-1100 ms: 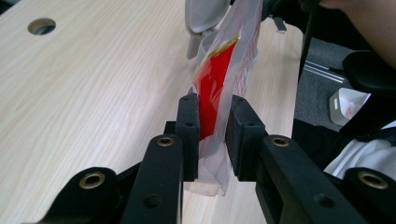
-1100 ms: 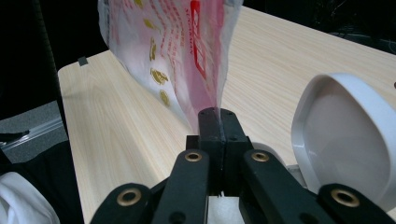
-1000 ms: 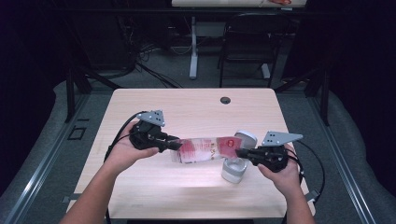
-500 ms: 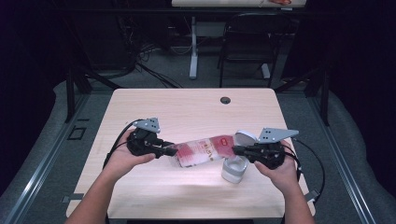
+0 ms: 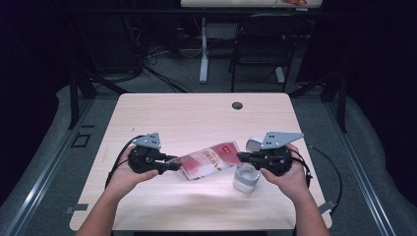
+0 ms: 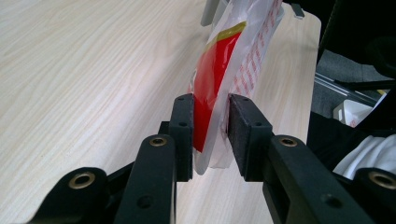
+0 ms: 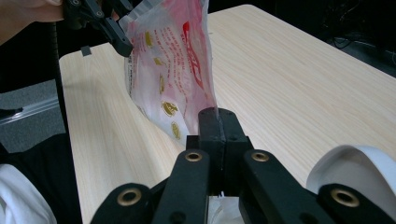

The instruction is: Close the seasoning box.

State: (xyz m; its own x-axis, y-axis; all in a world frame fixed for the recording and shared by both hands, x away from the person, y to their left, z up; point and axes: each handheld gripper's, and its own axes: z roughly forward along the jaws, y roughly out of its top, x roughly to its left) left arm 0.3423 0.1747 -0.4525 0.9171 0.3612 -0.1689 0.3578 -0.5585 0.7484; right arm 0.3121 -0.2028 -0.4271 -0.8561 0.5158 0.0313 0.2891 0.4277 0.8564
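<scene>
Light wooden table (image 5: 196, 118), dark room behind it with a chair (image 5: 260, 44) and cables on the floor

Red-and-white printed pouch (image 5: 209, 161) slung between the two grippers above the table's near half, long axis running across the table, left end lower than the right, belly sagging toward the wood. In the right gripper view the pouch (image 7: 173, 70) stands on edge, stretching away toward the other gripper

Small clear cup (image 5: 246, 178) on the table just under the right hand; white rounded thing (image 5: 254, 144) just behind the right gripper, cannot tell what it is

Right gripper (image 5: 242, 156): jaws clenched tight on the pouch's right edge seam, pads meeting with the film pinched between them (image 7: 217, 116)

Left gripper (image 5: 176, 163): jaws have just been opening; the pouch's left end (image 6: 219, 79) sits between the pads, near pad against the red face, the far one close to the clear film; whether it presses there I cannot tell. Grip looks to be loosening, not gone

Judgement: pouch's weight is passing to the right gripper, the only firm hold. Cup lies below the right end, so the coming move likely hinges on the pouch swinging to hang over that cup once the left end frees
</scene>
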